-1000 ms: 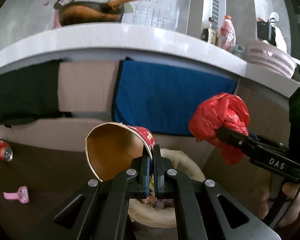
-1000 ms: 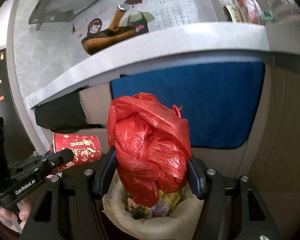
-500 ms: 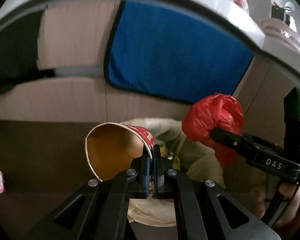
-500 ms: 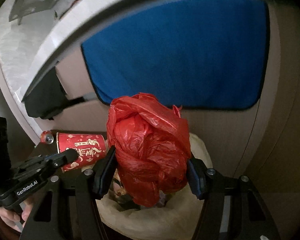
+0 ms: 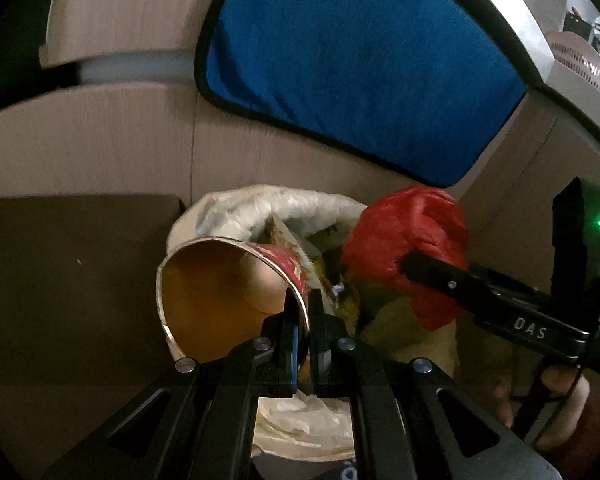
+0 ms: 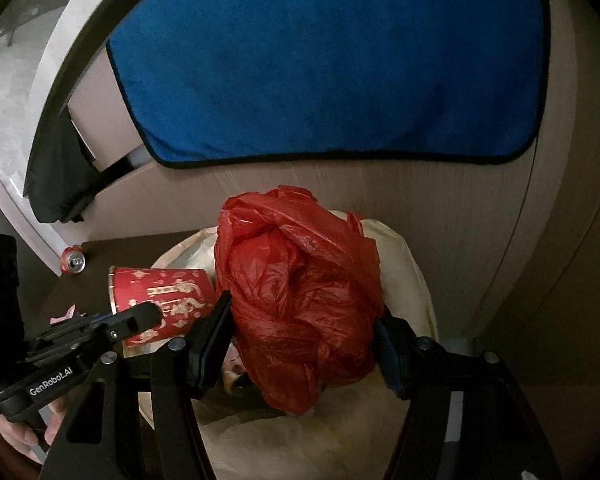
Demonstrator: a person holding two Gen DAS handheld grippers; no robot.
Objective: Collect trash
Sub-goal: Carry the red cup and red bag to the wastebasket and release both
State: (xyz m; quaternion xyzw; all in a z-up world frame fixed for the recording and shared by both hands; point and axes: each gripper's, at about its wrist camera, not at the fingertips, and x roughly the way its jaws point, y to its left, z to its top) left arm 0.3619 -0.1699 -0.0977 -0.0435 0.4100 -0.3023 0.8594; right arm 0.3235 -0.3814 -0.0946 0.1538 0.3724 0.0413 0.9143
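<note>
My left gripper (image 5: 304, 312) is shut on the rim of a red paper cup (image 5: 220, 292) lying on its side, mouth toward the camera, over the left edge of the trash bin. The cup also shows in the right wrist view (image 6: 160, 300). My right gripper (image 6: 304, 328) is shut on a crumpled red plastic bag (image 6: 300, 300) and holds it over the bin's opening; the bag also shows in the left wrist view (image 5: 404, 248). The bin (image 5: 276, 208) has a pale liner and holds several scraps.
A blue cloth (image 6: 320, 60) hangs on the cabinet front behind the bin. A red drink can (image 6: 73, 261) lies on the dark floor at the left, near a small pink item (image 6: 62, 314). The countertop edge (image 6: 28, 100) runs above.
Both grippers have tilted downward and moved closer over the bin, each still holding its item. The counter top has slid out of view.
</note>
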